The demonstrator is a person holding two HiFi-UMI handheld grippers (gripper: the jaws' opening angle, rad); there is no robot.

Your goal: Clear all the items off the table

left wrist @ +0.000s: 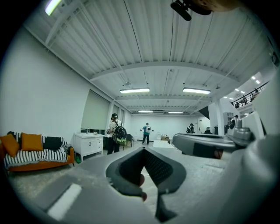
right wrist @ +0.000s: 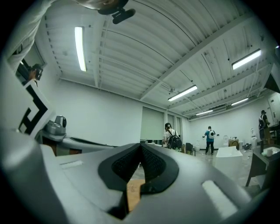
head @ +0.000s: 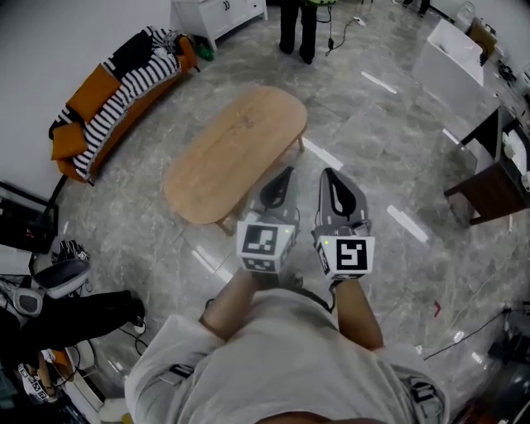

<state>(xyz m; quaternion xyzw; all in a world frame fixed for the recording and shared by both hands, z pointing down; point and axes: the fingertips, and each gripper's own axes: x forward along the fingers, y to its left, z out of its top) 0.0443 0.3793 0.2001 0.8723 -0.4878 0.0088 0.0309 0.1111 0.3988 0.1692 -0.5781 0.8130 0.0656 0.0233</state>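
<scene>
Head view: the person held both tools close in front of the chest, side by side and aimed forward over the grey marble-pattern floor [head: 389, 166]. The left gripper [head: 286, 175] and the right gripper [head: 330, 175] each carried a marker cube [head: 265, 243] at the rear. The oval wooden table [head: 236, 149] stood just ahead of the jaw tips and apart from them, showing plain wood grain across its whole top. An orange sofa [head: 108, 108] with striped throws lay beyond it to the left, a white cabinet [head: 219, 12] stood at the far wall, and a standing person [head: 298, 29] was near that cabinet. Left gripper view: the left gripper [left wrist: 143, 151] had its jaws brought together at the tips, gripping nothing. Small reddish patches in the gap below the tips could not be identified. The sofa [left wrist: 35, 153] and the cabinet [left wrist: 89, 144] appeared in the distance. Right gripper view: the right gripper [right wrist: 141, 148] likewise had its jaws meeting at the tips with nothing clamped, and a strip of the table [right wrist: 133, 192] showed through the opening beneath them.
</scene>
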